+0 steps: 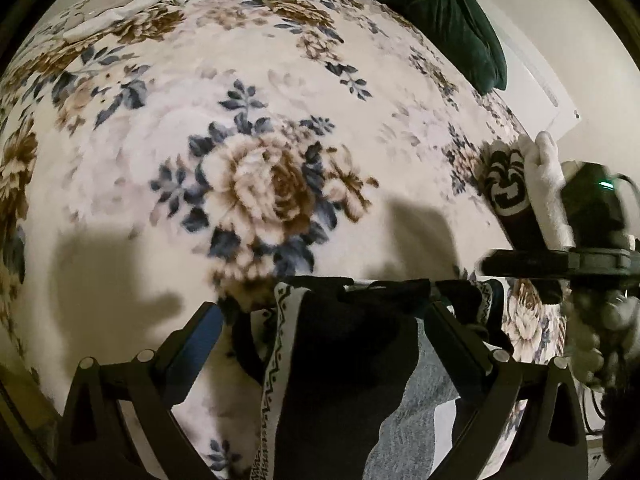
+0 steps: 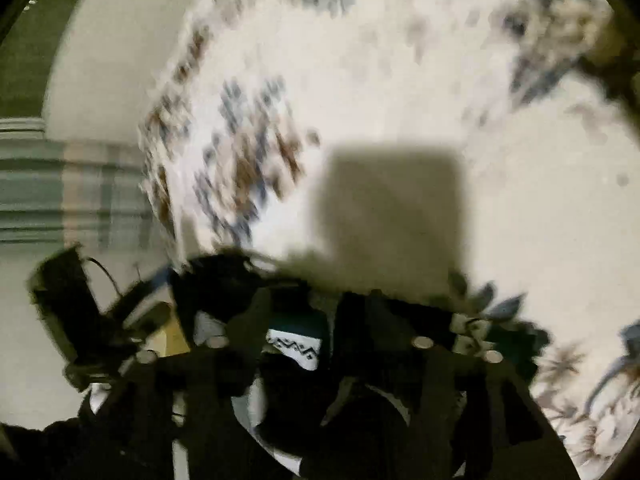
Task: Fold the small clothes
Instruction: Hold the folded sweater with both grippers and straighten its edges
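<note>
Left wrist view: dark sock (image 1: 340, 360) lies limp on the bed (image 1: 160, 160) between the left gripper's (image 1: 320, 316) wide-apart jaws. Soft, floppy stuff, so grab the patterned cuff edge. Right gripper (image 2: 316, 320) too blurry to call.

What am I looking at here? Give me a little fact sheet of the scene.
Surface: floral blanket
Clothing: dark garment with a white zigzag-patterned band
Left tongs: open, fingers wide on either side of the garment
Right tongs: above dark cloth; too blurred to tell if open or shut
Far side: dark green cushion, white cloth
</note>
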